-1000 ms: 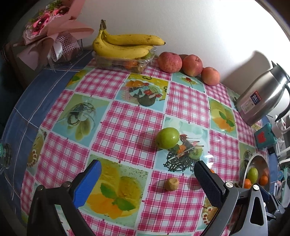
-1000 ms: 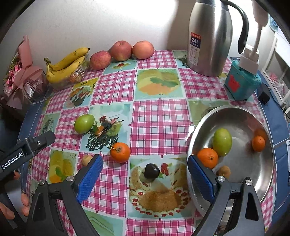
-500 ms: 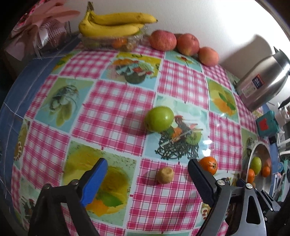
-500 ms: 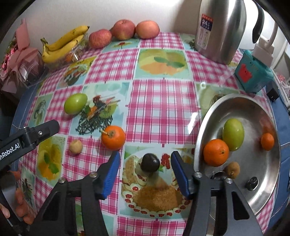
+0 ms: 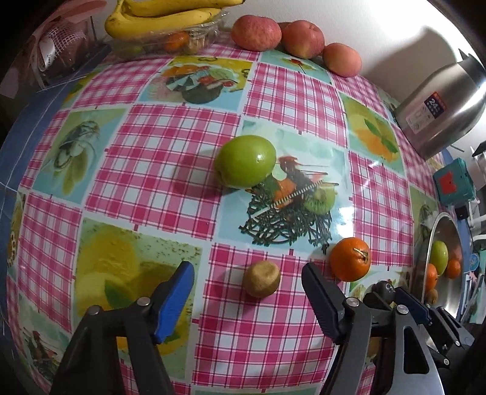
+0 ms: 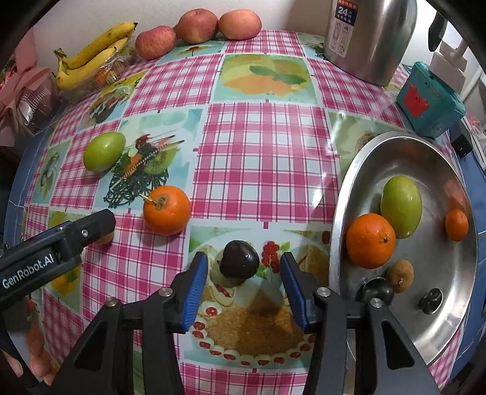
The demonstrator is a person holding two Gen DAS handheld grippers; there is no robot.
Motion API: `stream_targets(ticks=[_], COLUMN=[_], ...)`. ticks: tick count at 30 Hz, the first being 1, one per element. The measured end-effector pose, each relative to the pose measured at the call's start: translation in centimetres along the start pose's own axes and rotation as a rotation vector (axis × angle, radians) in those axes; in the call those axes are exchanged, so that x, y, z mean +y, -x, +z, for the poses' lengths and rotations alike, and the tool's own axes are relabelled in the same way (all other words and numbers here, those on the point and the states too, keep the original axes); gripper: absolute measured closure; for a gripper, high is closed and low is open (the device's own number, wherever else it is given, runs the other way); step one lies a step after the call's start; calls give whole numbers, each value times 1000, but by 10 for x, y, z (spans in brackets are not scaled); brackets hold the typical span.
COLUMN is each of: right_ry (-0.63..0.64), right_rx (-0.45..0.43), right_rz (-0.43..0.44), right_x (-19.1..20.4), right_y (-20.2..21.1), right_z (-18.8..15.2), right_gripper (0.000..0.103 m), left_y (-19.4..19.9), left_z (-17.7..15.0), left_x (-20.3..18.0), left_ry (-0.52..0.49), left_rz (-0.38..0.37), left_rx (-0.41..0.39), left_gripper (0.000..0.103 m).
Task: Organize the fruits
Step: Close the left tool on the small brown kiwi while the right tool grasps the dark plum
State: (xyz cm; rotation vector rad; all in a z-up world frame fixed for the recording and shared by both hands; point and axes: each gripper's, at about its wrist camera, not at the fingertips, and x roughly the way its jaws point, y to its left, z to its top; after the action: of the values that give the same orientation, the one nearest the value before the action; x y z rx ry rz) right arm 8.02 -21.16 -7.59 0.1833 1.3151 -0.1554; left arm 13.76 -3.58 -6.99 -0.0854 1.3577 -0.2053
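Note:
My left gripper (image 5: 247, 282) is open, its blue pads either side of a small brown fruit (image 5: 261, 279) on the checked cloth. A green fruit (image 5: 245, 164) lies beyond it and an orange (image 5: 350, 259) to the right. My right gripper (image 6: 244, 273) is open, its pads flanking a small dark fruit (image 6: 239, 263) without touching it. The steel bowl (image 6: 340, 212) at the right holds an orange (image 6: 370, 240), a green fruit (image 6: 401, 206), a small orange (image 6: 456, 224) and a small brown fruit (image 6: 400, 276). The loose orange (image 6: 167, 210) and green fruit (image 6: 104, 152) lie to the left.
Bananas (image 6: 91, 60) on a clear box and three red apples (image 6: 197, 25) line the back wall. A steel thermos (image 6: 367, 39) and a teal box (image 6: 429, 100) stand at the back right. A pink bouquet (image 6: 24, 91) sits at the far left.
Both grippers have moved forward and down toward the table. The left now frames the small brown fruit. The right has narrowed and now frames the small dark fruit.

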Motion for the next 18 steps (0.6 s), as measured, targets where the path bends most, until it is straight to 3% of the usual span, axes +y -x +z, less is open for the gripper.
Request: stream_targets(ticks=[6, 10, 14, 18], right_ry=[-4, -7, -13, -4], right_rx=[-3, -10, -15, -22], right_rz=[-3, -4, 11, 9], right_x=[2, 1, 1, 4], right_y=[-1, -1, -1, 0], right_z=[2, 1, 2, 2], right_gripper=[56, 65, 74, 77], left_y=[-3, -3, -4, -3], left_z=[0, -1, 1, 0], left_x=[-2, -2, -1, -2], left_ry=[-5, -4, 9, 11], left_rz=[7, 6, -49, -69], left_rx=[13, 16, 31, 32], left_gripper=[36, 56, 75, 75])
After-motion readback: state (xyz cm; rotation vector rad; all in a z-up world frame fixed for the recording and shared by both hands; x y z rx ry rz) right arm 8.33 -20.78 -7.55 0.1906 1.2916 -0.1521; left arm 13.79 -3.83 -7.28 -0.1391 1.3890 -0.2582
